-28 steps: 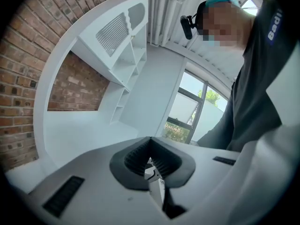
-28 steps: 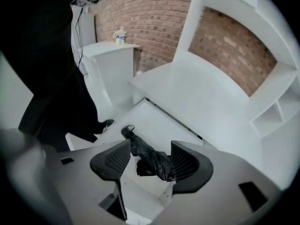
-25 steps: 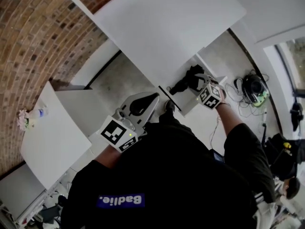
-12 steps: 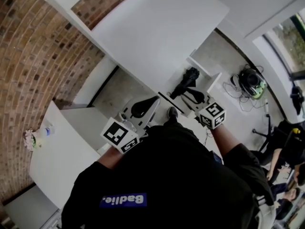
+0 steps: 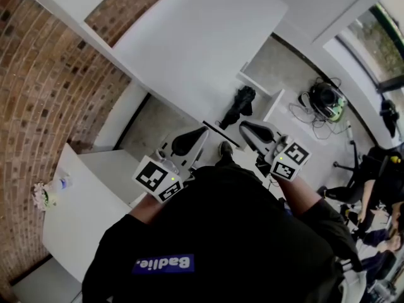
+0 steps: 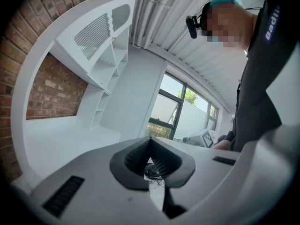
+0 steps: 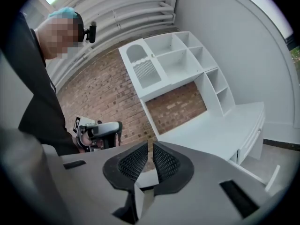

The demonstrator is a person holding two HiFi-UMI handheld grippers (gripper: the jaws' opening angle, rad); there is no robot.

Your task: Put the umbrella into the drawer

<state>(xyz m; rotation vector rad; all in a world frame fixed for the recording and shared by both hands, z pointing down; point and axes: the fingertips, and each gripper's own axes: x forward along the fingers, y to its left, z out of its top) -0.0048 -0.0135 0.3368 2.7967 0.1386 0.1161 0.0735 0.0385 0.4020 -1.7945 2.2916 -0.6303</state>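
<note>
The black folded umbrella (image 5: pixel 238 105) lies in the open white drawer (image 5: pixel 255 84) under the desk, with nothing touching it. My right gripper (image 5: pixel 243 126) hangs above and in front of the drawer, apart from the umbrella. Its jaws have just been closing and in the right gripper view (image 7: pixel 150 146) only a thin slit is left, with nothing between the pads. My left gripper (image 5: pixel 203 131) is held level beside it, to the left of the drawer. It is shut and empty in the left gripper view (image 6: pixel 151 142).
A large white desk top (image 5: pixel 196 36) runs along the brick wall (image 5: pixel 38 74), with white hutch shelves (image 7: pixel 178 60) above it. A second white table (image 5: pixel 82 201) stands at the left with a small flower item (image 5: pixel 45 194). Headphones and cables (image 5: pixel 325 100) lie on the floor at right.
My right gripper has let go of the umbrella, risen out of the drawer toward my body, rolled, and closed its jaws. The umbrella stays in the drawer. My left gripper has barely shifted.
</note>
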